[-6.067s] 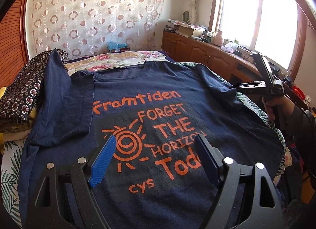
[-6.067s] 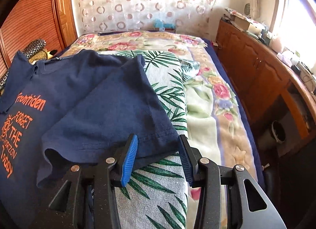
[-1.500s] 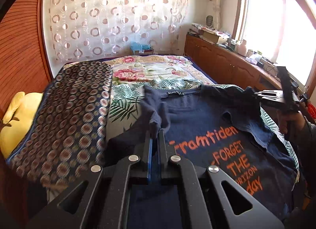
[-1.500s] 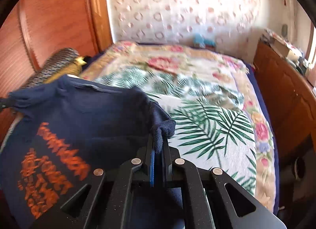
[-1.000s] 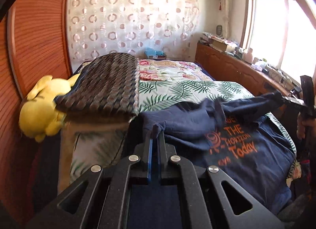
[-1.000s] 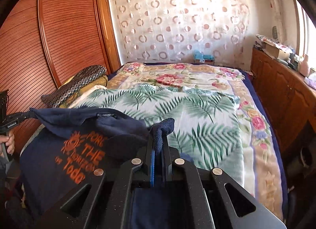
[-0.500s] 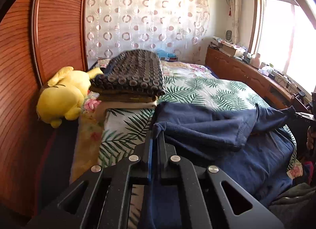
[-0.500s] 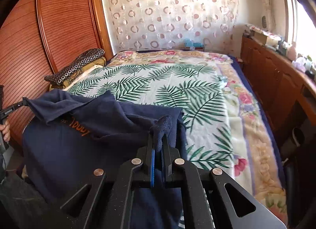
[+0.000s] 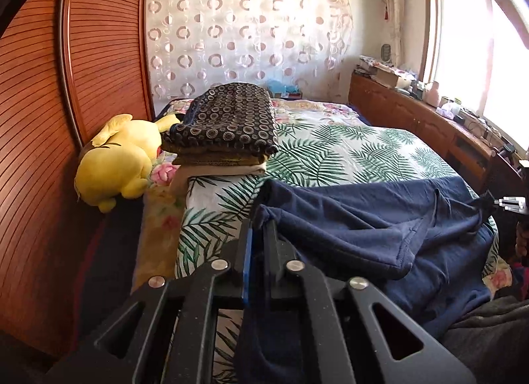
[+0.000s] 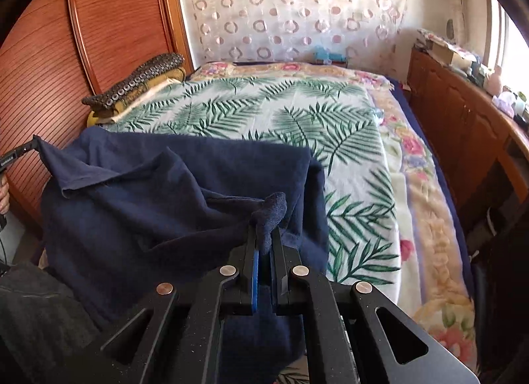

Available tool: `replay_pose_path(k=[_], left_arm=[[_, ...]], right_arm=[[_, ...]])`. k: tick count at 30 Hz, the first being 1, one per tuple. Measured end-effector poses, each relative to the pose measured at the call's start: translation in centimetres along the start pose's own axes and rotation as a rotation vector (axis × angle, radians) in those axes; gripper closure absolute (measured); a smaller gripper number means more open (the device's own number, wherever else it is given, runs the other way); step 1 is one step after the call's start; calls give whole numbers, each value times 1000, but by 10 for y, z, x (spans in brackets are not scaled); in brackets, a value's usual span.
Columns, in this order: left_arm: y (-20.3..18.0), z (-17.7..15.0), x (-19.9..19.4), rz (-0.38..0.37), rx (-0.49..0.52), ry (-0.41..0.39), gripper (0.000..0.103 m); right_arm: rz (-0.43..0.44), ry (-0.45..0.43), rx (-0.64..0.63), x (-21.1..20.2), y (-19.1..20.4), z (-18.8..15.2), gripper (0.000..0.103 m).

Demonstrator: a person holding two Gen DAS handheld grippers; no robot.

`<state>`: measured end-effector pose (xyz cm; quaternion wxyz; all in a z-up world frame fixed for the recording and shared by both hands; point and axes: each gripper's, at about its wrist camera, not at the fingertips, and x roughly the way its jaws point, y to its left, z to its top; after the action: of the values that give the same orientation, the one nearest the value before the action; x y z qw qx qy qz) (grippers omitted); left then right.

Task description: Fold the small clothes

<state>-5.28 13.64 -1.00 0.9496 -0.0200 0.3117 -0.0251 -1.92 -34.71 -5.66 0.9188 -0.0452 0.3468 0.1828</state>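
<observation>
**Me:** Jaws first. My right gripper (image 10: 263,251) is clamped tight on a bunched corner of the navy T-shirt (image 10: 165,205). My left gripper (image 9: 261,238) has the other corner between its pads, but those jaws are easing apart, so that pinch is loosening.

**Partner:** Where does the shirt lie?

**Me:** On the near end of the bed (image 9: 347,152), over the palm-leaf blanket (image 10: 264,109), top half doubled toward me and slack between my two corners. Folded stack (image 9: 228,126) and yellow plush toy (image 9: 115,159) sit well apart at the left.

**Partner:** How will it handle?

**Me:** Judging by the sag and wrinkles: light, limp knit, no stiffness, nothing fragile. It drapes wherever unsupported and probably drags on the fuzzy blanket rather than sliding.

**Partner:** Best hold?

**Me:** Corners or the stitched hem (image 9: 406,245), pinching both layers; a mid-panel grab would only bunch it.
</observation>
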Motion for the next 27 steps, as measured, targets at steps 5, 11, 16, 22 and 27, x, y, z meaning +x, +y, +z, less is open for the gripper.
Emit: replay_pose_path(k=[5, 11, 16, 22, 27], left_arm=[[3, 11, -6, -9, -17, -48, 63], [3, 32, 2, -34, -31, -82, 24], [-2, 46, 22, -29, -3, -74, 23], [-6, 55, 54, -40, 18, -26, 23], [-11, 62, 83, -59, 48, 29, 23]], right_arm=[[-6, 9, -2, 3, -2, 9, 99], [12, -11, -5, -7, 2, 14, 98], [-3, -21, -20, -17, 1, 17, 84], [-75, -45, -24, -26, -17, 28, 64], [-86, -59, -30, -16, -19, 43, 58]])
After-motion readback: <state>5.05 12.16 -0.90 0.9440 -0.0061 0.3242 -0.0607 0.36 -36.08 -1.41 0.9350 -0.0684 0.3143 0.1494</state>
